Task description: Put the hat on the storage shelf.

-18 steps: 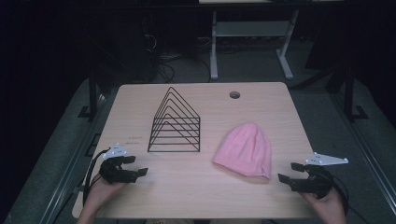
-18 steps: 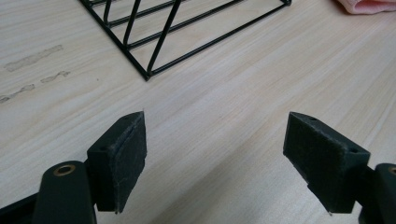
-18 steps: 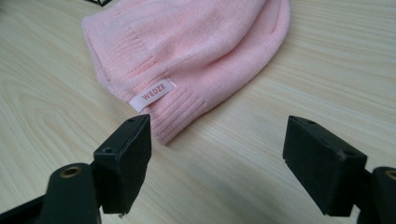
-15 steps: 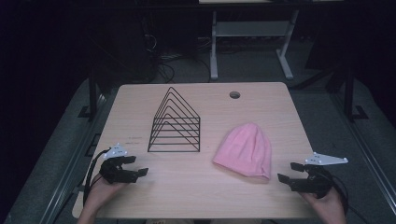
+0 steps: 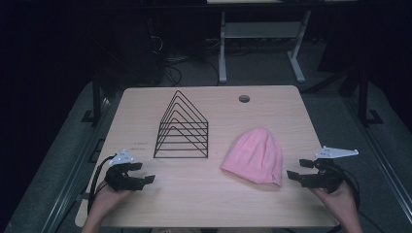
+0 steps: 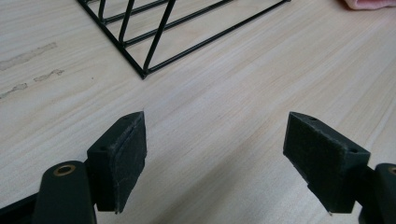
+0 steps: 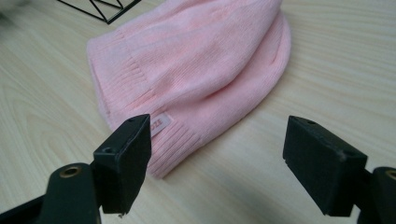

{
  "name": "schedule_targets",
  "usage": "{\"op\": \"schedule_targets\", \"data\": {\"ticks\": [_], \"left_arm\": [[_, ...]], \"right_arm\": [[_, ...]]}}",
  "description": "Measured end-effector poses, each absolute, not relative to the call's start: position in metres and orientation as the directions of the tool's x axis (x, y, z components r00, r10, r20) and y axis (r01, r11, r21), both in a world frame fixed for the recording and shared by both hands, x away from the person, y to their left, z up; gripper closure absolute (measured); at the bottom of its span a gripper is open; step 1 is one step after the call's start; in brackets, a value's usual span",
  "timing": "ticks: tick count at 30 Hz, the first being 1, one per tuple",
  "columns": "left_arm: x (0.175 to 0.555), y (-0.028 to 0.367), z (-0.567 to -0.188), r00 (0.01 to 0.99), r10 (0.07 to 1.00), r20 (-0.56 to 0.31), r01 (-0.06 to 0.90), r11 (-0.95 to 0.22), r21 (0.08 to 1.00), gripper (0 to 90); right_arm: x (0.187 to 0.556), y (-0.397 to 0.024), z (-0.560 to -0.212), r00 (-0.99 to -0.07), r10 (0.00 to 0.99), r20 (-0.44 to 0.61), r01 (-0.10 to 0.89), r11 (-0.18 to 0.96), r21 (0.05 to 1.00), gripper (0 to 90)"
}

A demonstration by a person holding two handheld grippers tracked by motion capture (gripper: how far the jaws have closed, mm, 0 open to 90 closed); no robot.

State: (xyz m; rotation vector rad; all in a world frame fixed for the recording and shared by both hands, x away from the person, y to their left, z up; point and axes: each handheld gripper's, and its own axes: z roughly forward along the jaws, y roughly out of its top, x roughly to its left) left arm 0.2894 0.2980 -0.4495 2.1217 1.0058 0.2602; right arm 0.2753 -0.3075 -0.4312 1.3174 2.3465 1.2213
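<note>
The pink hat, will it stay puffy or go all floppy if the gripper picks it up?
Probably floppy: the pink hat is soft ribbed knit lying flat on the table. It likely weighs little and would drape from wherever it's pinched.

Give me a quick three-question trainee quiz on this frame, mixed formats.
1. True or false: the right gripper is shut on the pink beanie.
2. Which thing lies nearer the left gripper: A) the black wire rack, B) the beanie?
3. Fill in: the beanie lies flat on the wooden ____.

Key: 1 false, its jaws stand open and short of the hat; 2 A; 3 table.
</note>
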Motion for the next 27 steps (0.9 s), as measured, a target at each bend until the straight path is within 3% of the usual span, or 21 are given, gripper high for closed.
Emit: {"op": "schedule_targets", "data": {"ticks": [27], "left_arm": [[0.286,0.305,-0.447,0.639,0.755,-0.143,0.586,-0.358,0.727,21.1]], "right_arm": [[0.358,-0.288,-0.415,-0.63,0.731,0.261,0.656,0.323,0.682,23.0]]}}
